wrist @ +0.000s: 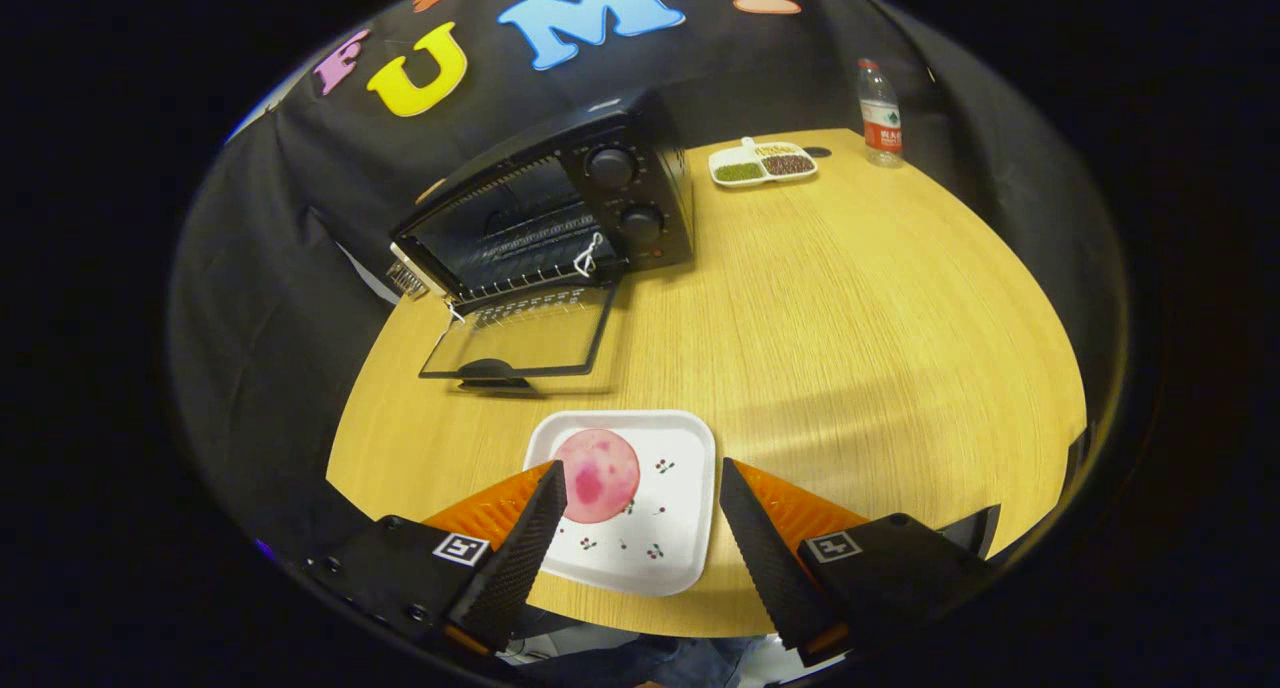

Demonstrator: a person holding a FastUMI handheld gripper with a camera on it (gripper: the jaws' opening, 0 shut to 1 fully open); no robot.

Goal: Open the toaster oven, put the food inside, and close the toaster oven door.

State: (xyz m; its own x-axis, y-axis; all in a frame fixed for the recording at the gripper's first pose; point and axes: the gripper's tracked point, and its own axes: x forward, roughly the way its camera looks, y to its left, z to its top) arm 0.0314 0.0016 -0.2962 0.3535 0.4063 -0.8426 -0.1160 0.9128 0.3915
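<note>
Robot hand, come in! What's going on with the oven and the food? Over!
Gripper open, fingers either side of plate. Pink food on plate, not gripped. Oven door open, flat on table. Nothing between plate and door.

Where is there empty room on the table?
The widest bare wood lies between the white tray, toaster oven, divided snack dish and water bottle. It is crowded between the dropped oven door and tray, where the open claw straddles it.

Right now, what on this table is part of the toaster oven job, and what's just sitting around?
Part of the job:
toaster oven, its door already down
pink food on the white tray
gripper, fingers open on either side of the tray

Just lying about:
divided dish of beans
water bottle
</note>
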